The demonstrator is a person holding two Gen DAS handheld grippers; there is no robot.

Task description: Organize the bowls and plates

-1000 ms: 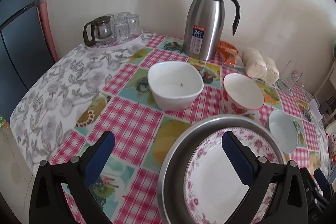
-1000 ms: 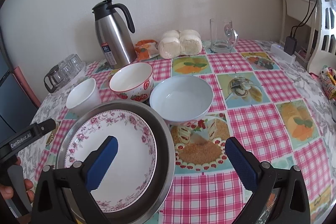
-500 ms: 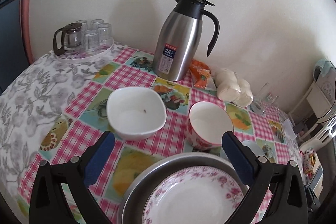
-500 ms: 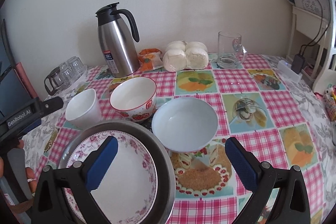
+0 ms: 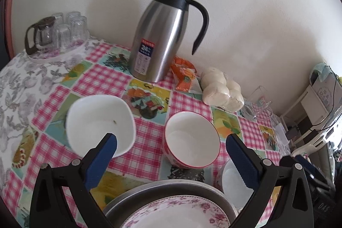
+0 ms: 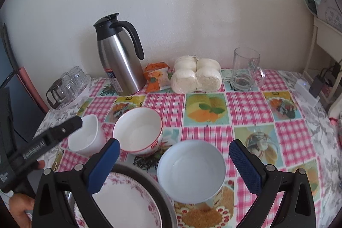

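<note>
The floral plate [image 6: 124, 202] is lying inside the metal pan [image 6: 164, 206] at the near edge of the table, and everything else is best placed from that pan. Over the last second both cameras have been pulling back and tilting up: the pan, which was filling the lower part of each view, is now sliding out of the bottom, and the bowls are coming toward the centre. That suggests attention is shifting from the plate, already nested, to the bowls waiting to be gathered.

Just beyond the pan, the red-rimmed bowl [image 5: 191, 142] is sitting between the squarish white bowl [image 5: 99, 123] to the pan's far left and the pale blue bowl [image 6: 191, 170] to its right, touching or nearly touching the pan's rim. The left gripper [image 5: 171, 155] and right gripper [image 6: 174, 164] are both hovering with fingers spread wide, holding nothing.

Farther beyond the pan, along the white wall, are standing a steel thermos [image 5: 162, 35], an orange packet [image 6: 157, 76], wrapped buns [image 6: 195, 75], a glass mug [image 6: 245, 66] and a tray of glasses [image 5: 57, 35]. The pink checked tablecloth [image 6: 245, 104] is covering the table.
</note>
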